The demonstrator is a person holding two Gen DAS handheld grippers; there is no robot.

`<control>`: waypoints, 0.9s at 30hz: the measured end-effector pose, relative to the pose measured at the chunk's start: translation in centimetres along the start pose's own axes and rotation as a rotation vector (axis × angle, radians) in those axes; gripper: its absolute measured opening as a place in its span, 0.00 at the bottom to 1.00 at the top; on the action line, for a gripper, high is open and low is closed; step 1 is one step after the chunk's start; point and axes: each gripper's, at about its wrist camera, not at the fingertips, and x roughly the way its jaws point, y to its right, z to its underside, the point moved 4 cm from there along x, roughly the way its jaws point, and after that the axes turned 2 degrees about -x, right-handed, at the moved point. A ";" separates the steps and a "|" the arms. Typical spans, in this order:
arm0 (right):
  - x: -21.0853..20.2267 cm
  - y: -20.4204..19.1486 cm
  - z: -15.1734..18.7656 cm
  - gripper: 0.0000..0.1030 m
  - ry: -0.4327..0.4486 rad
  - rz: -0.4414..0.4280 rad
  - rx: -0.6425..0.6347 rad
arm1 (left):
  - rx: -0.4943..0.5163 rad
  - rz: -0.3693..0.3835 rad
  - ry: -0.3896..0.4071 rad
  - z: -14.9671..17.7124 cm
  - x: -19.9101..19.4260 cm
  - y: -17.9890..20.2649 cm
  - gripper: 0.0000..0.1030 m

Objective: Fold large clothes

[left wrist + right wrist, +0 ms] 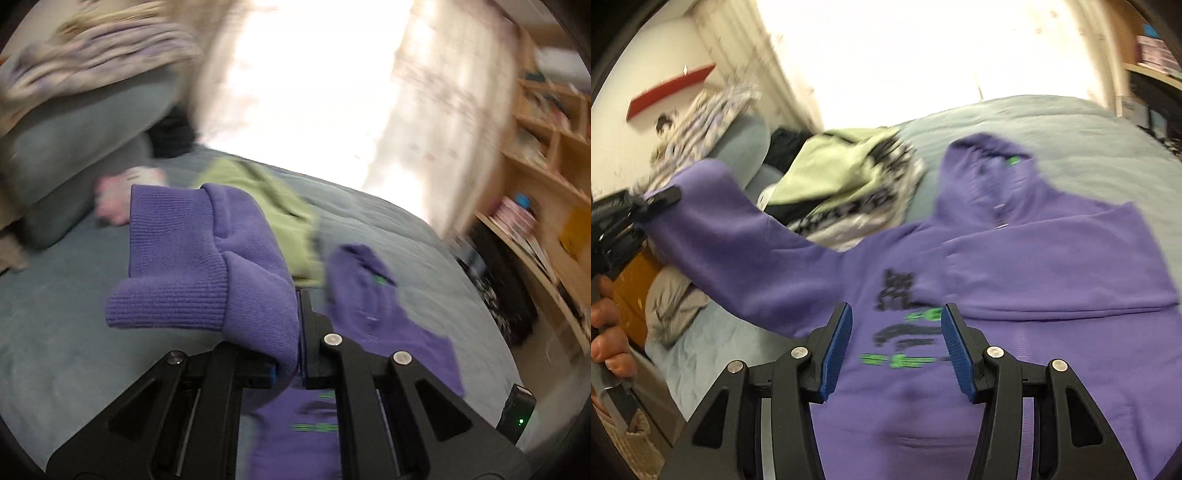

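Step in hand: sleeve fold. Purple hoodie lies face-up, centre frame, on grey-blue bedspread. Left gripper pinches sleeve cuff, raised at left edge. Right gripper spread, empty, above chest print. Next: carry cuff across chest, lay flat.

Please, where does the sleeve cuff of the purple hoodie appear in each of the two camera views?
Left wrist view: the ribbed cuff fills the centre-left, its sleeve pinched in the left gripper, whose jaws are shut.
Right wrist view: the cuff end is at the far left edge, held up off the bed.
Shared landmark: the green garment lying beyond the purple hoodie on the bed.
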 end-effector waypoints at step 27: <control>-5.7 24.0 4.2 0.60 -0.048 0.074 0.283 | 0.157 0.116 -0.410 19.0 12.5 19.6 0.50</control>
